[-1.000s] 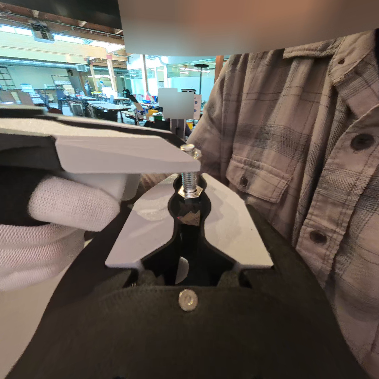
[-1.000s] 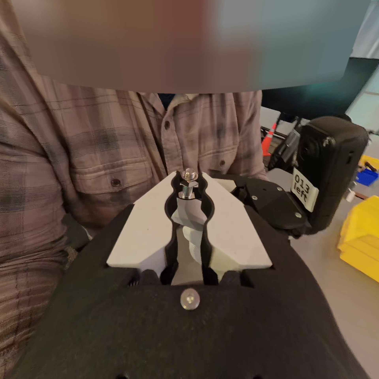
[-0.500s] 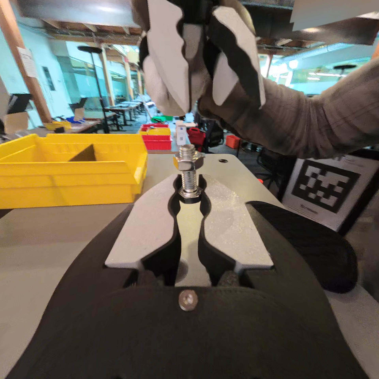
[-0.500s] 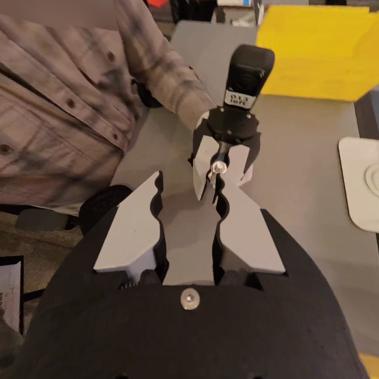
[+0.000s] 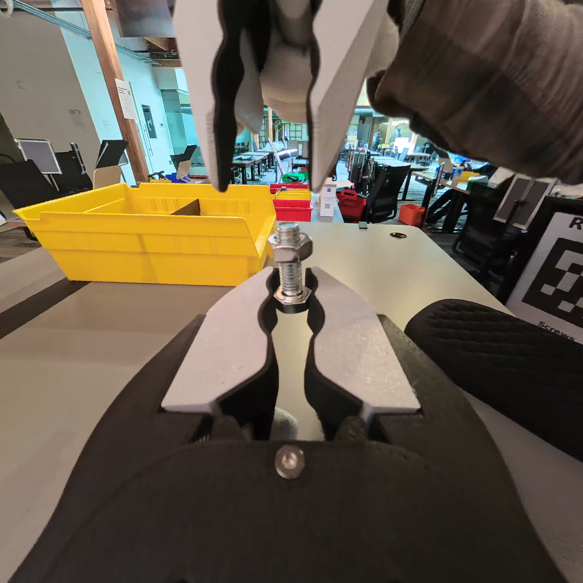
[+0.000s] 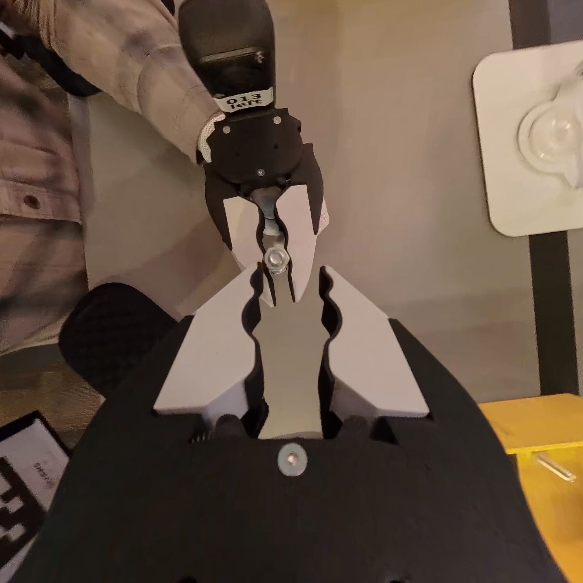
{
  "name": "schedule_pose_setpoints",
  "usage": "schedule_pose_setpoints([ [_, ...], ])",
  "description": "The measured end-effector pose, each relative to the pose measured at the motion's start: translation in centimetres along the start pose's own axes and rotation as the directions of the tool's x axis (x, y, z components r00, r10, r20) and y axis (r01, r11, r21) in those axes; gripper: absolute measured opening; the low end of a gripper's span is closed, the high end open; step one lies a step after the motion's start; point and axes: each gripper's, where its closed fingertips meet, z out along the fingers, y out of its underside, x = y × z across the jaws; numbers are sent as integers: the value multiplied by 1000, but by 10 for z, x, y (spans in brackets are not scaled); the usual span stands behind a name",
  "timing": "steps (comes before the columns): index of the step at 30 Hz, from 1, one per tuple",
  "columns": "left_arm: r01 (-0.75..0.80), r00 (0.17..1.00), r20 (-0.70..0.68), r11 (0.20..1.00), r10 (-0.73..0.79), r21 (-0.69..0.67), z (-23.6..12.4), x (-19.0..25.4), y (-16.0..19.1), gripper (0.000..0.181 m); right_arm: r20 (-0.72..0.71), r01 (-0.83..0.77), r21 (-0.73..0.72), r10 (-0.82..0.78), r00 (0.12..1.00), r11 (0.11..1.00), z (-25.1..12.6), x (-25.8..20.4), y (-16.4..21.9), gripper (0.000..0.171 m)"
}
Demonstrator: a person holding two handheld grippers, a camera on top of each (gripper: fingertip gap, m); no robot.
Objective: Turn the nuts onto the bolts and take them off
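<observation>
My left gripper [image 5: 291,276] is shut on the head end of a silver bolt [image 5: 290,279] and holds it upright above the grey table [image 5: 378,268]. A hex nut [image 5: 291,249] sits near the top of the thread. My right gripper [image 5: 268,186] hangs open just above the bolt, fingertips apart and pointing down, touching nothing. In the right wrist view, looking down, my right gripper [image 6: 290,273] is open and the nut on the bolt [image 6: 277,258] lies just beyond its left fingertip, held in the left gripper [image 6: 284,299].
A yellow bin [image 5: 142,246] stands on the table behind the bolt; it also shows in the right wrist view [image 6: 536,473]. A white pad with a glass piece [image 6: 520,142] lies farther off. A black chair arm [image 5: 504,362] and a marker board [image 5: 561,274] are at right. The grippers' ends are close to 6 centimetres from one another.
The right gripper let go of the nut, opened, and rose to hang above the bolt. The left gripper swung away from the person toward the table, bolt still held.
</observation>
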Motion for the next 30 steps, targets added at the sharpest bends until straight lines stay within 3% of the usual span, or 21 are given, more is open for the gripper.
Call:
schedule_pose_setpoints([
  [3,11,999,50,1000,-10,-16,2,-7,2,16,38,-97,-61,100,994,993,5,-3,-1,32],
  [8,-27,992,125,998,34,-56,6,-11,6,15,-25,-265,-109,264,964,958,9,1,-5,35],
  [17,-30,988,152,998,39,-61,9,-11,7,16,-145,-327,-231,300,943,916,24,-2,13,26],
  [20,-38,987,150,997,49,-70,9,-9,8,16,-147,-330,-242,302,942,913,28,-3,16,16],
  [24,-31,989,143,997,41,-68,10,-9,8,15,-159,-290,-250,256,954,924,28,-3,16,16],
  [30,-54,992,108,996,61,-71,11,-3,8,15,-84,-56,-311,31,996,949,28,-8,17,16],
])
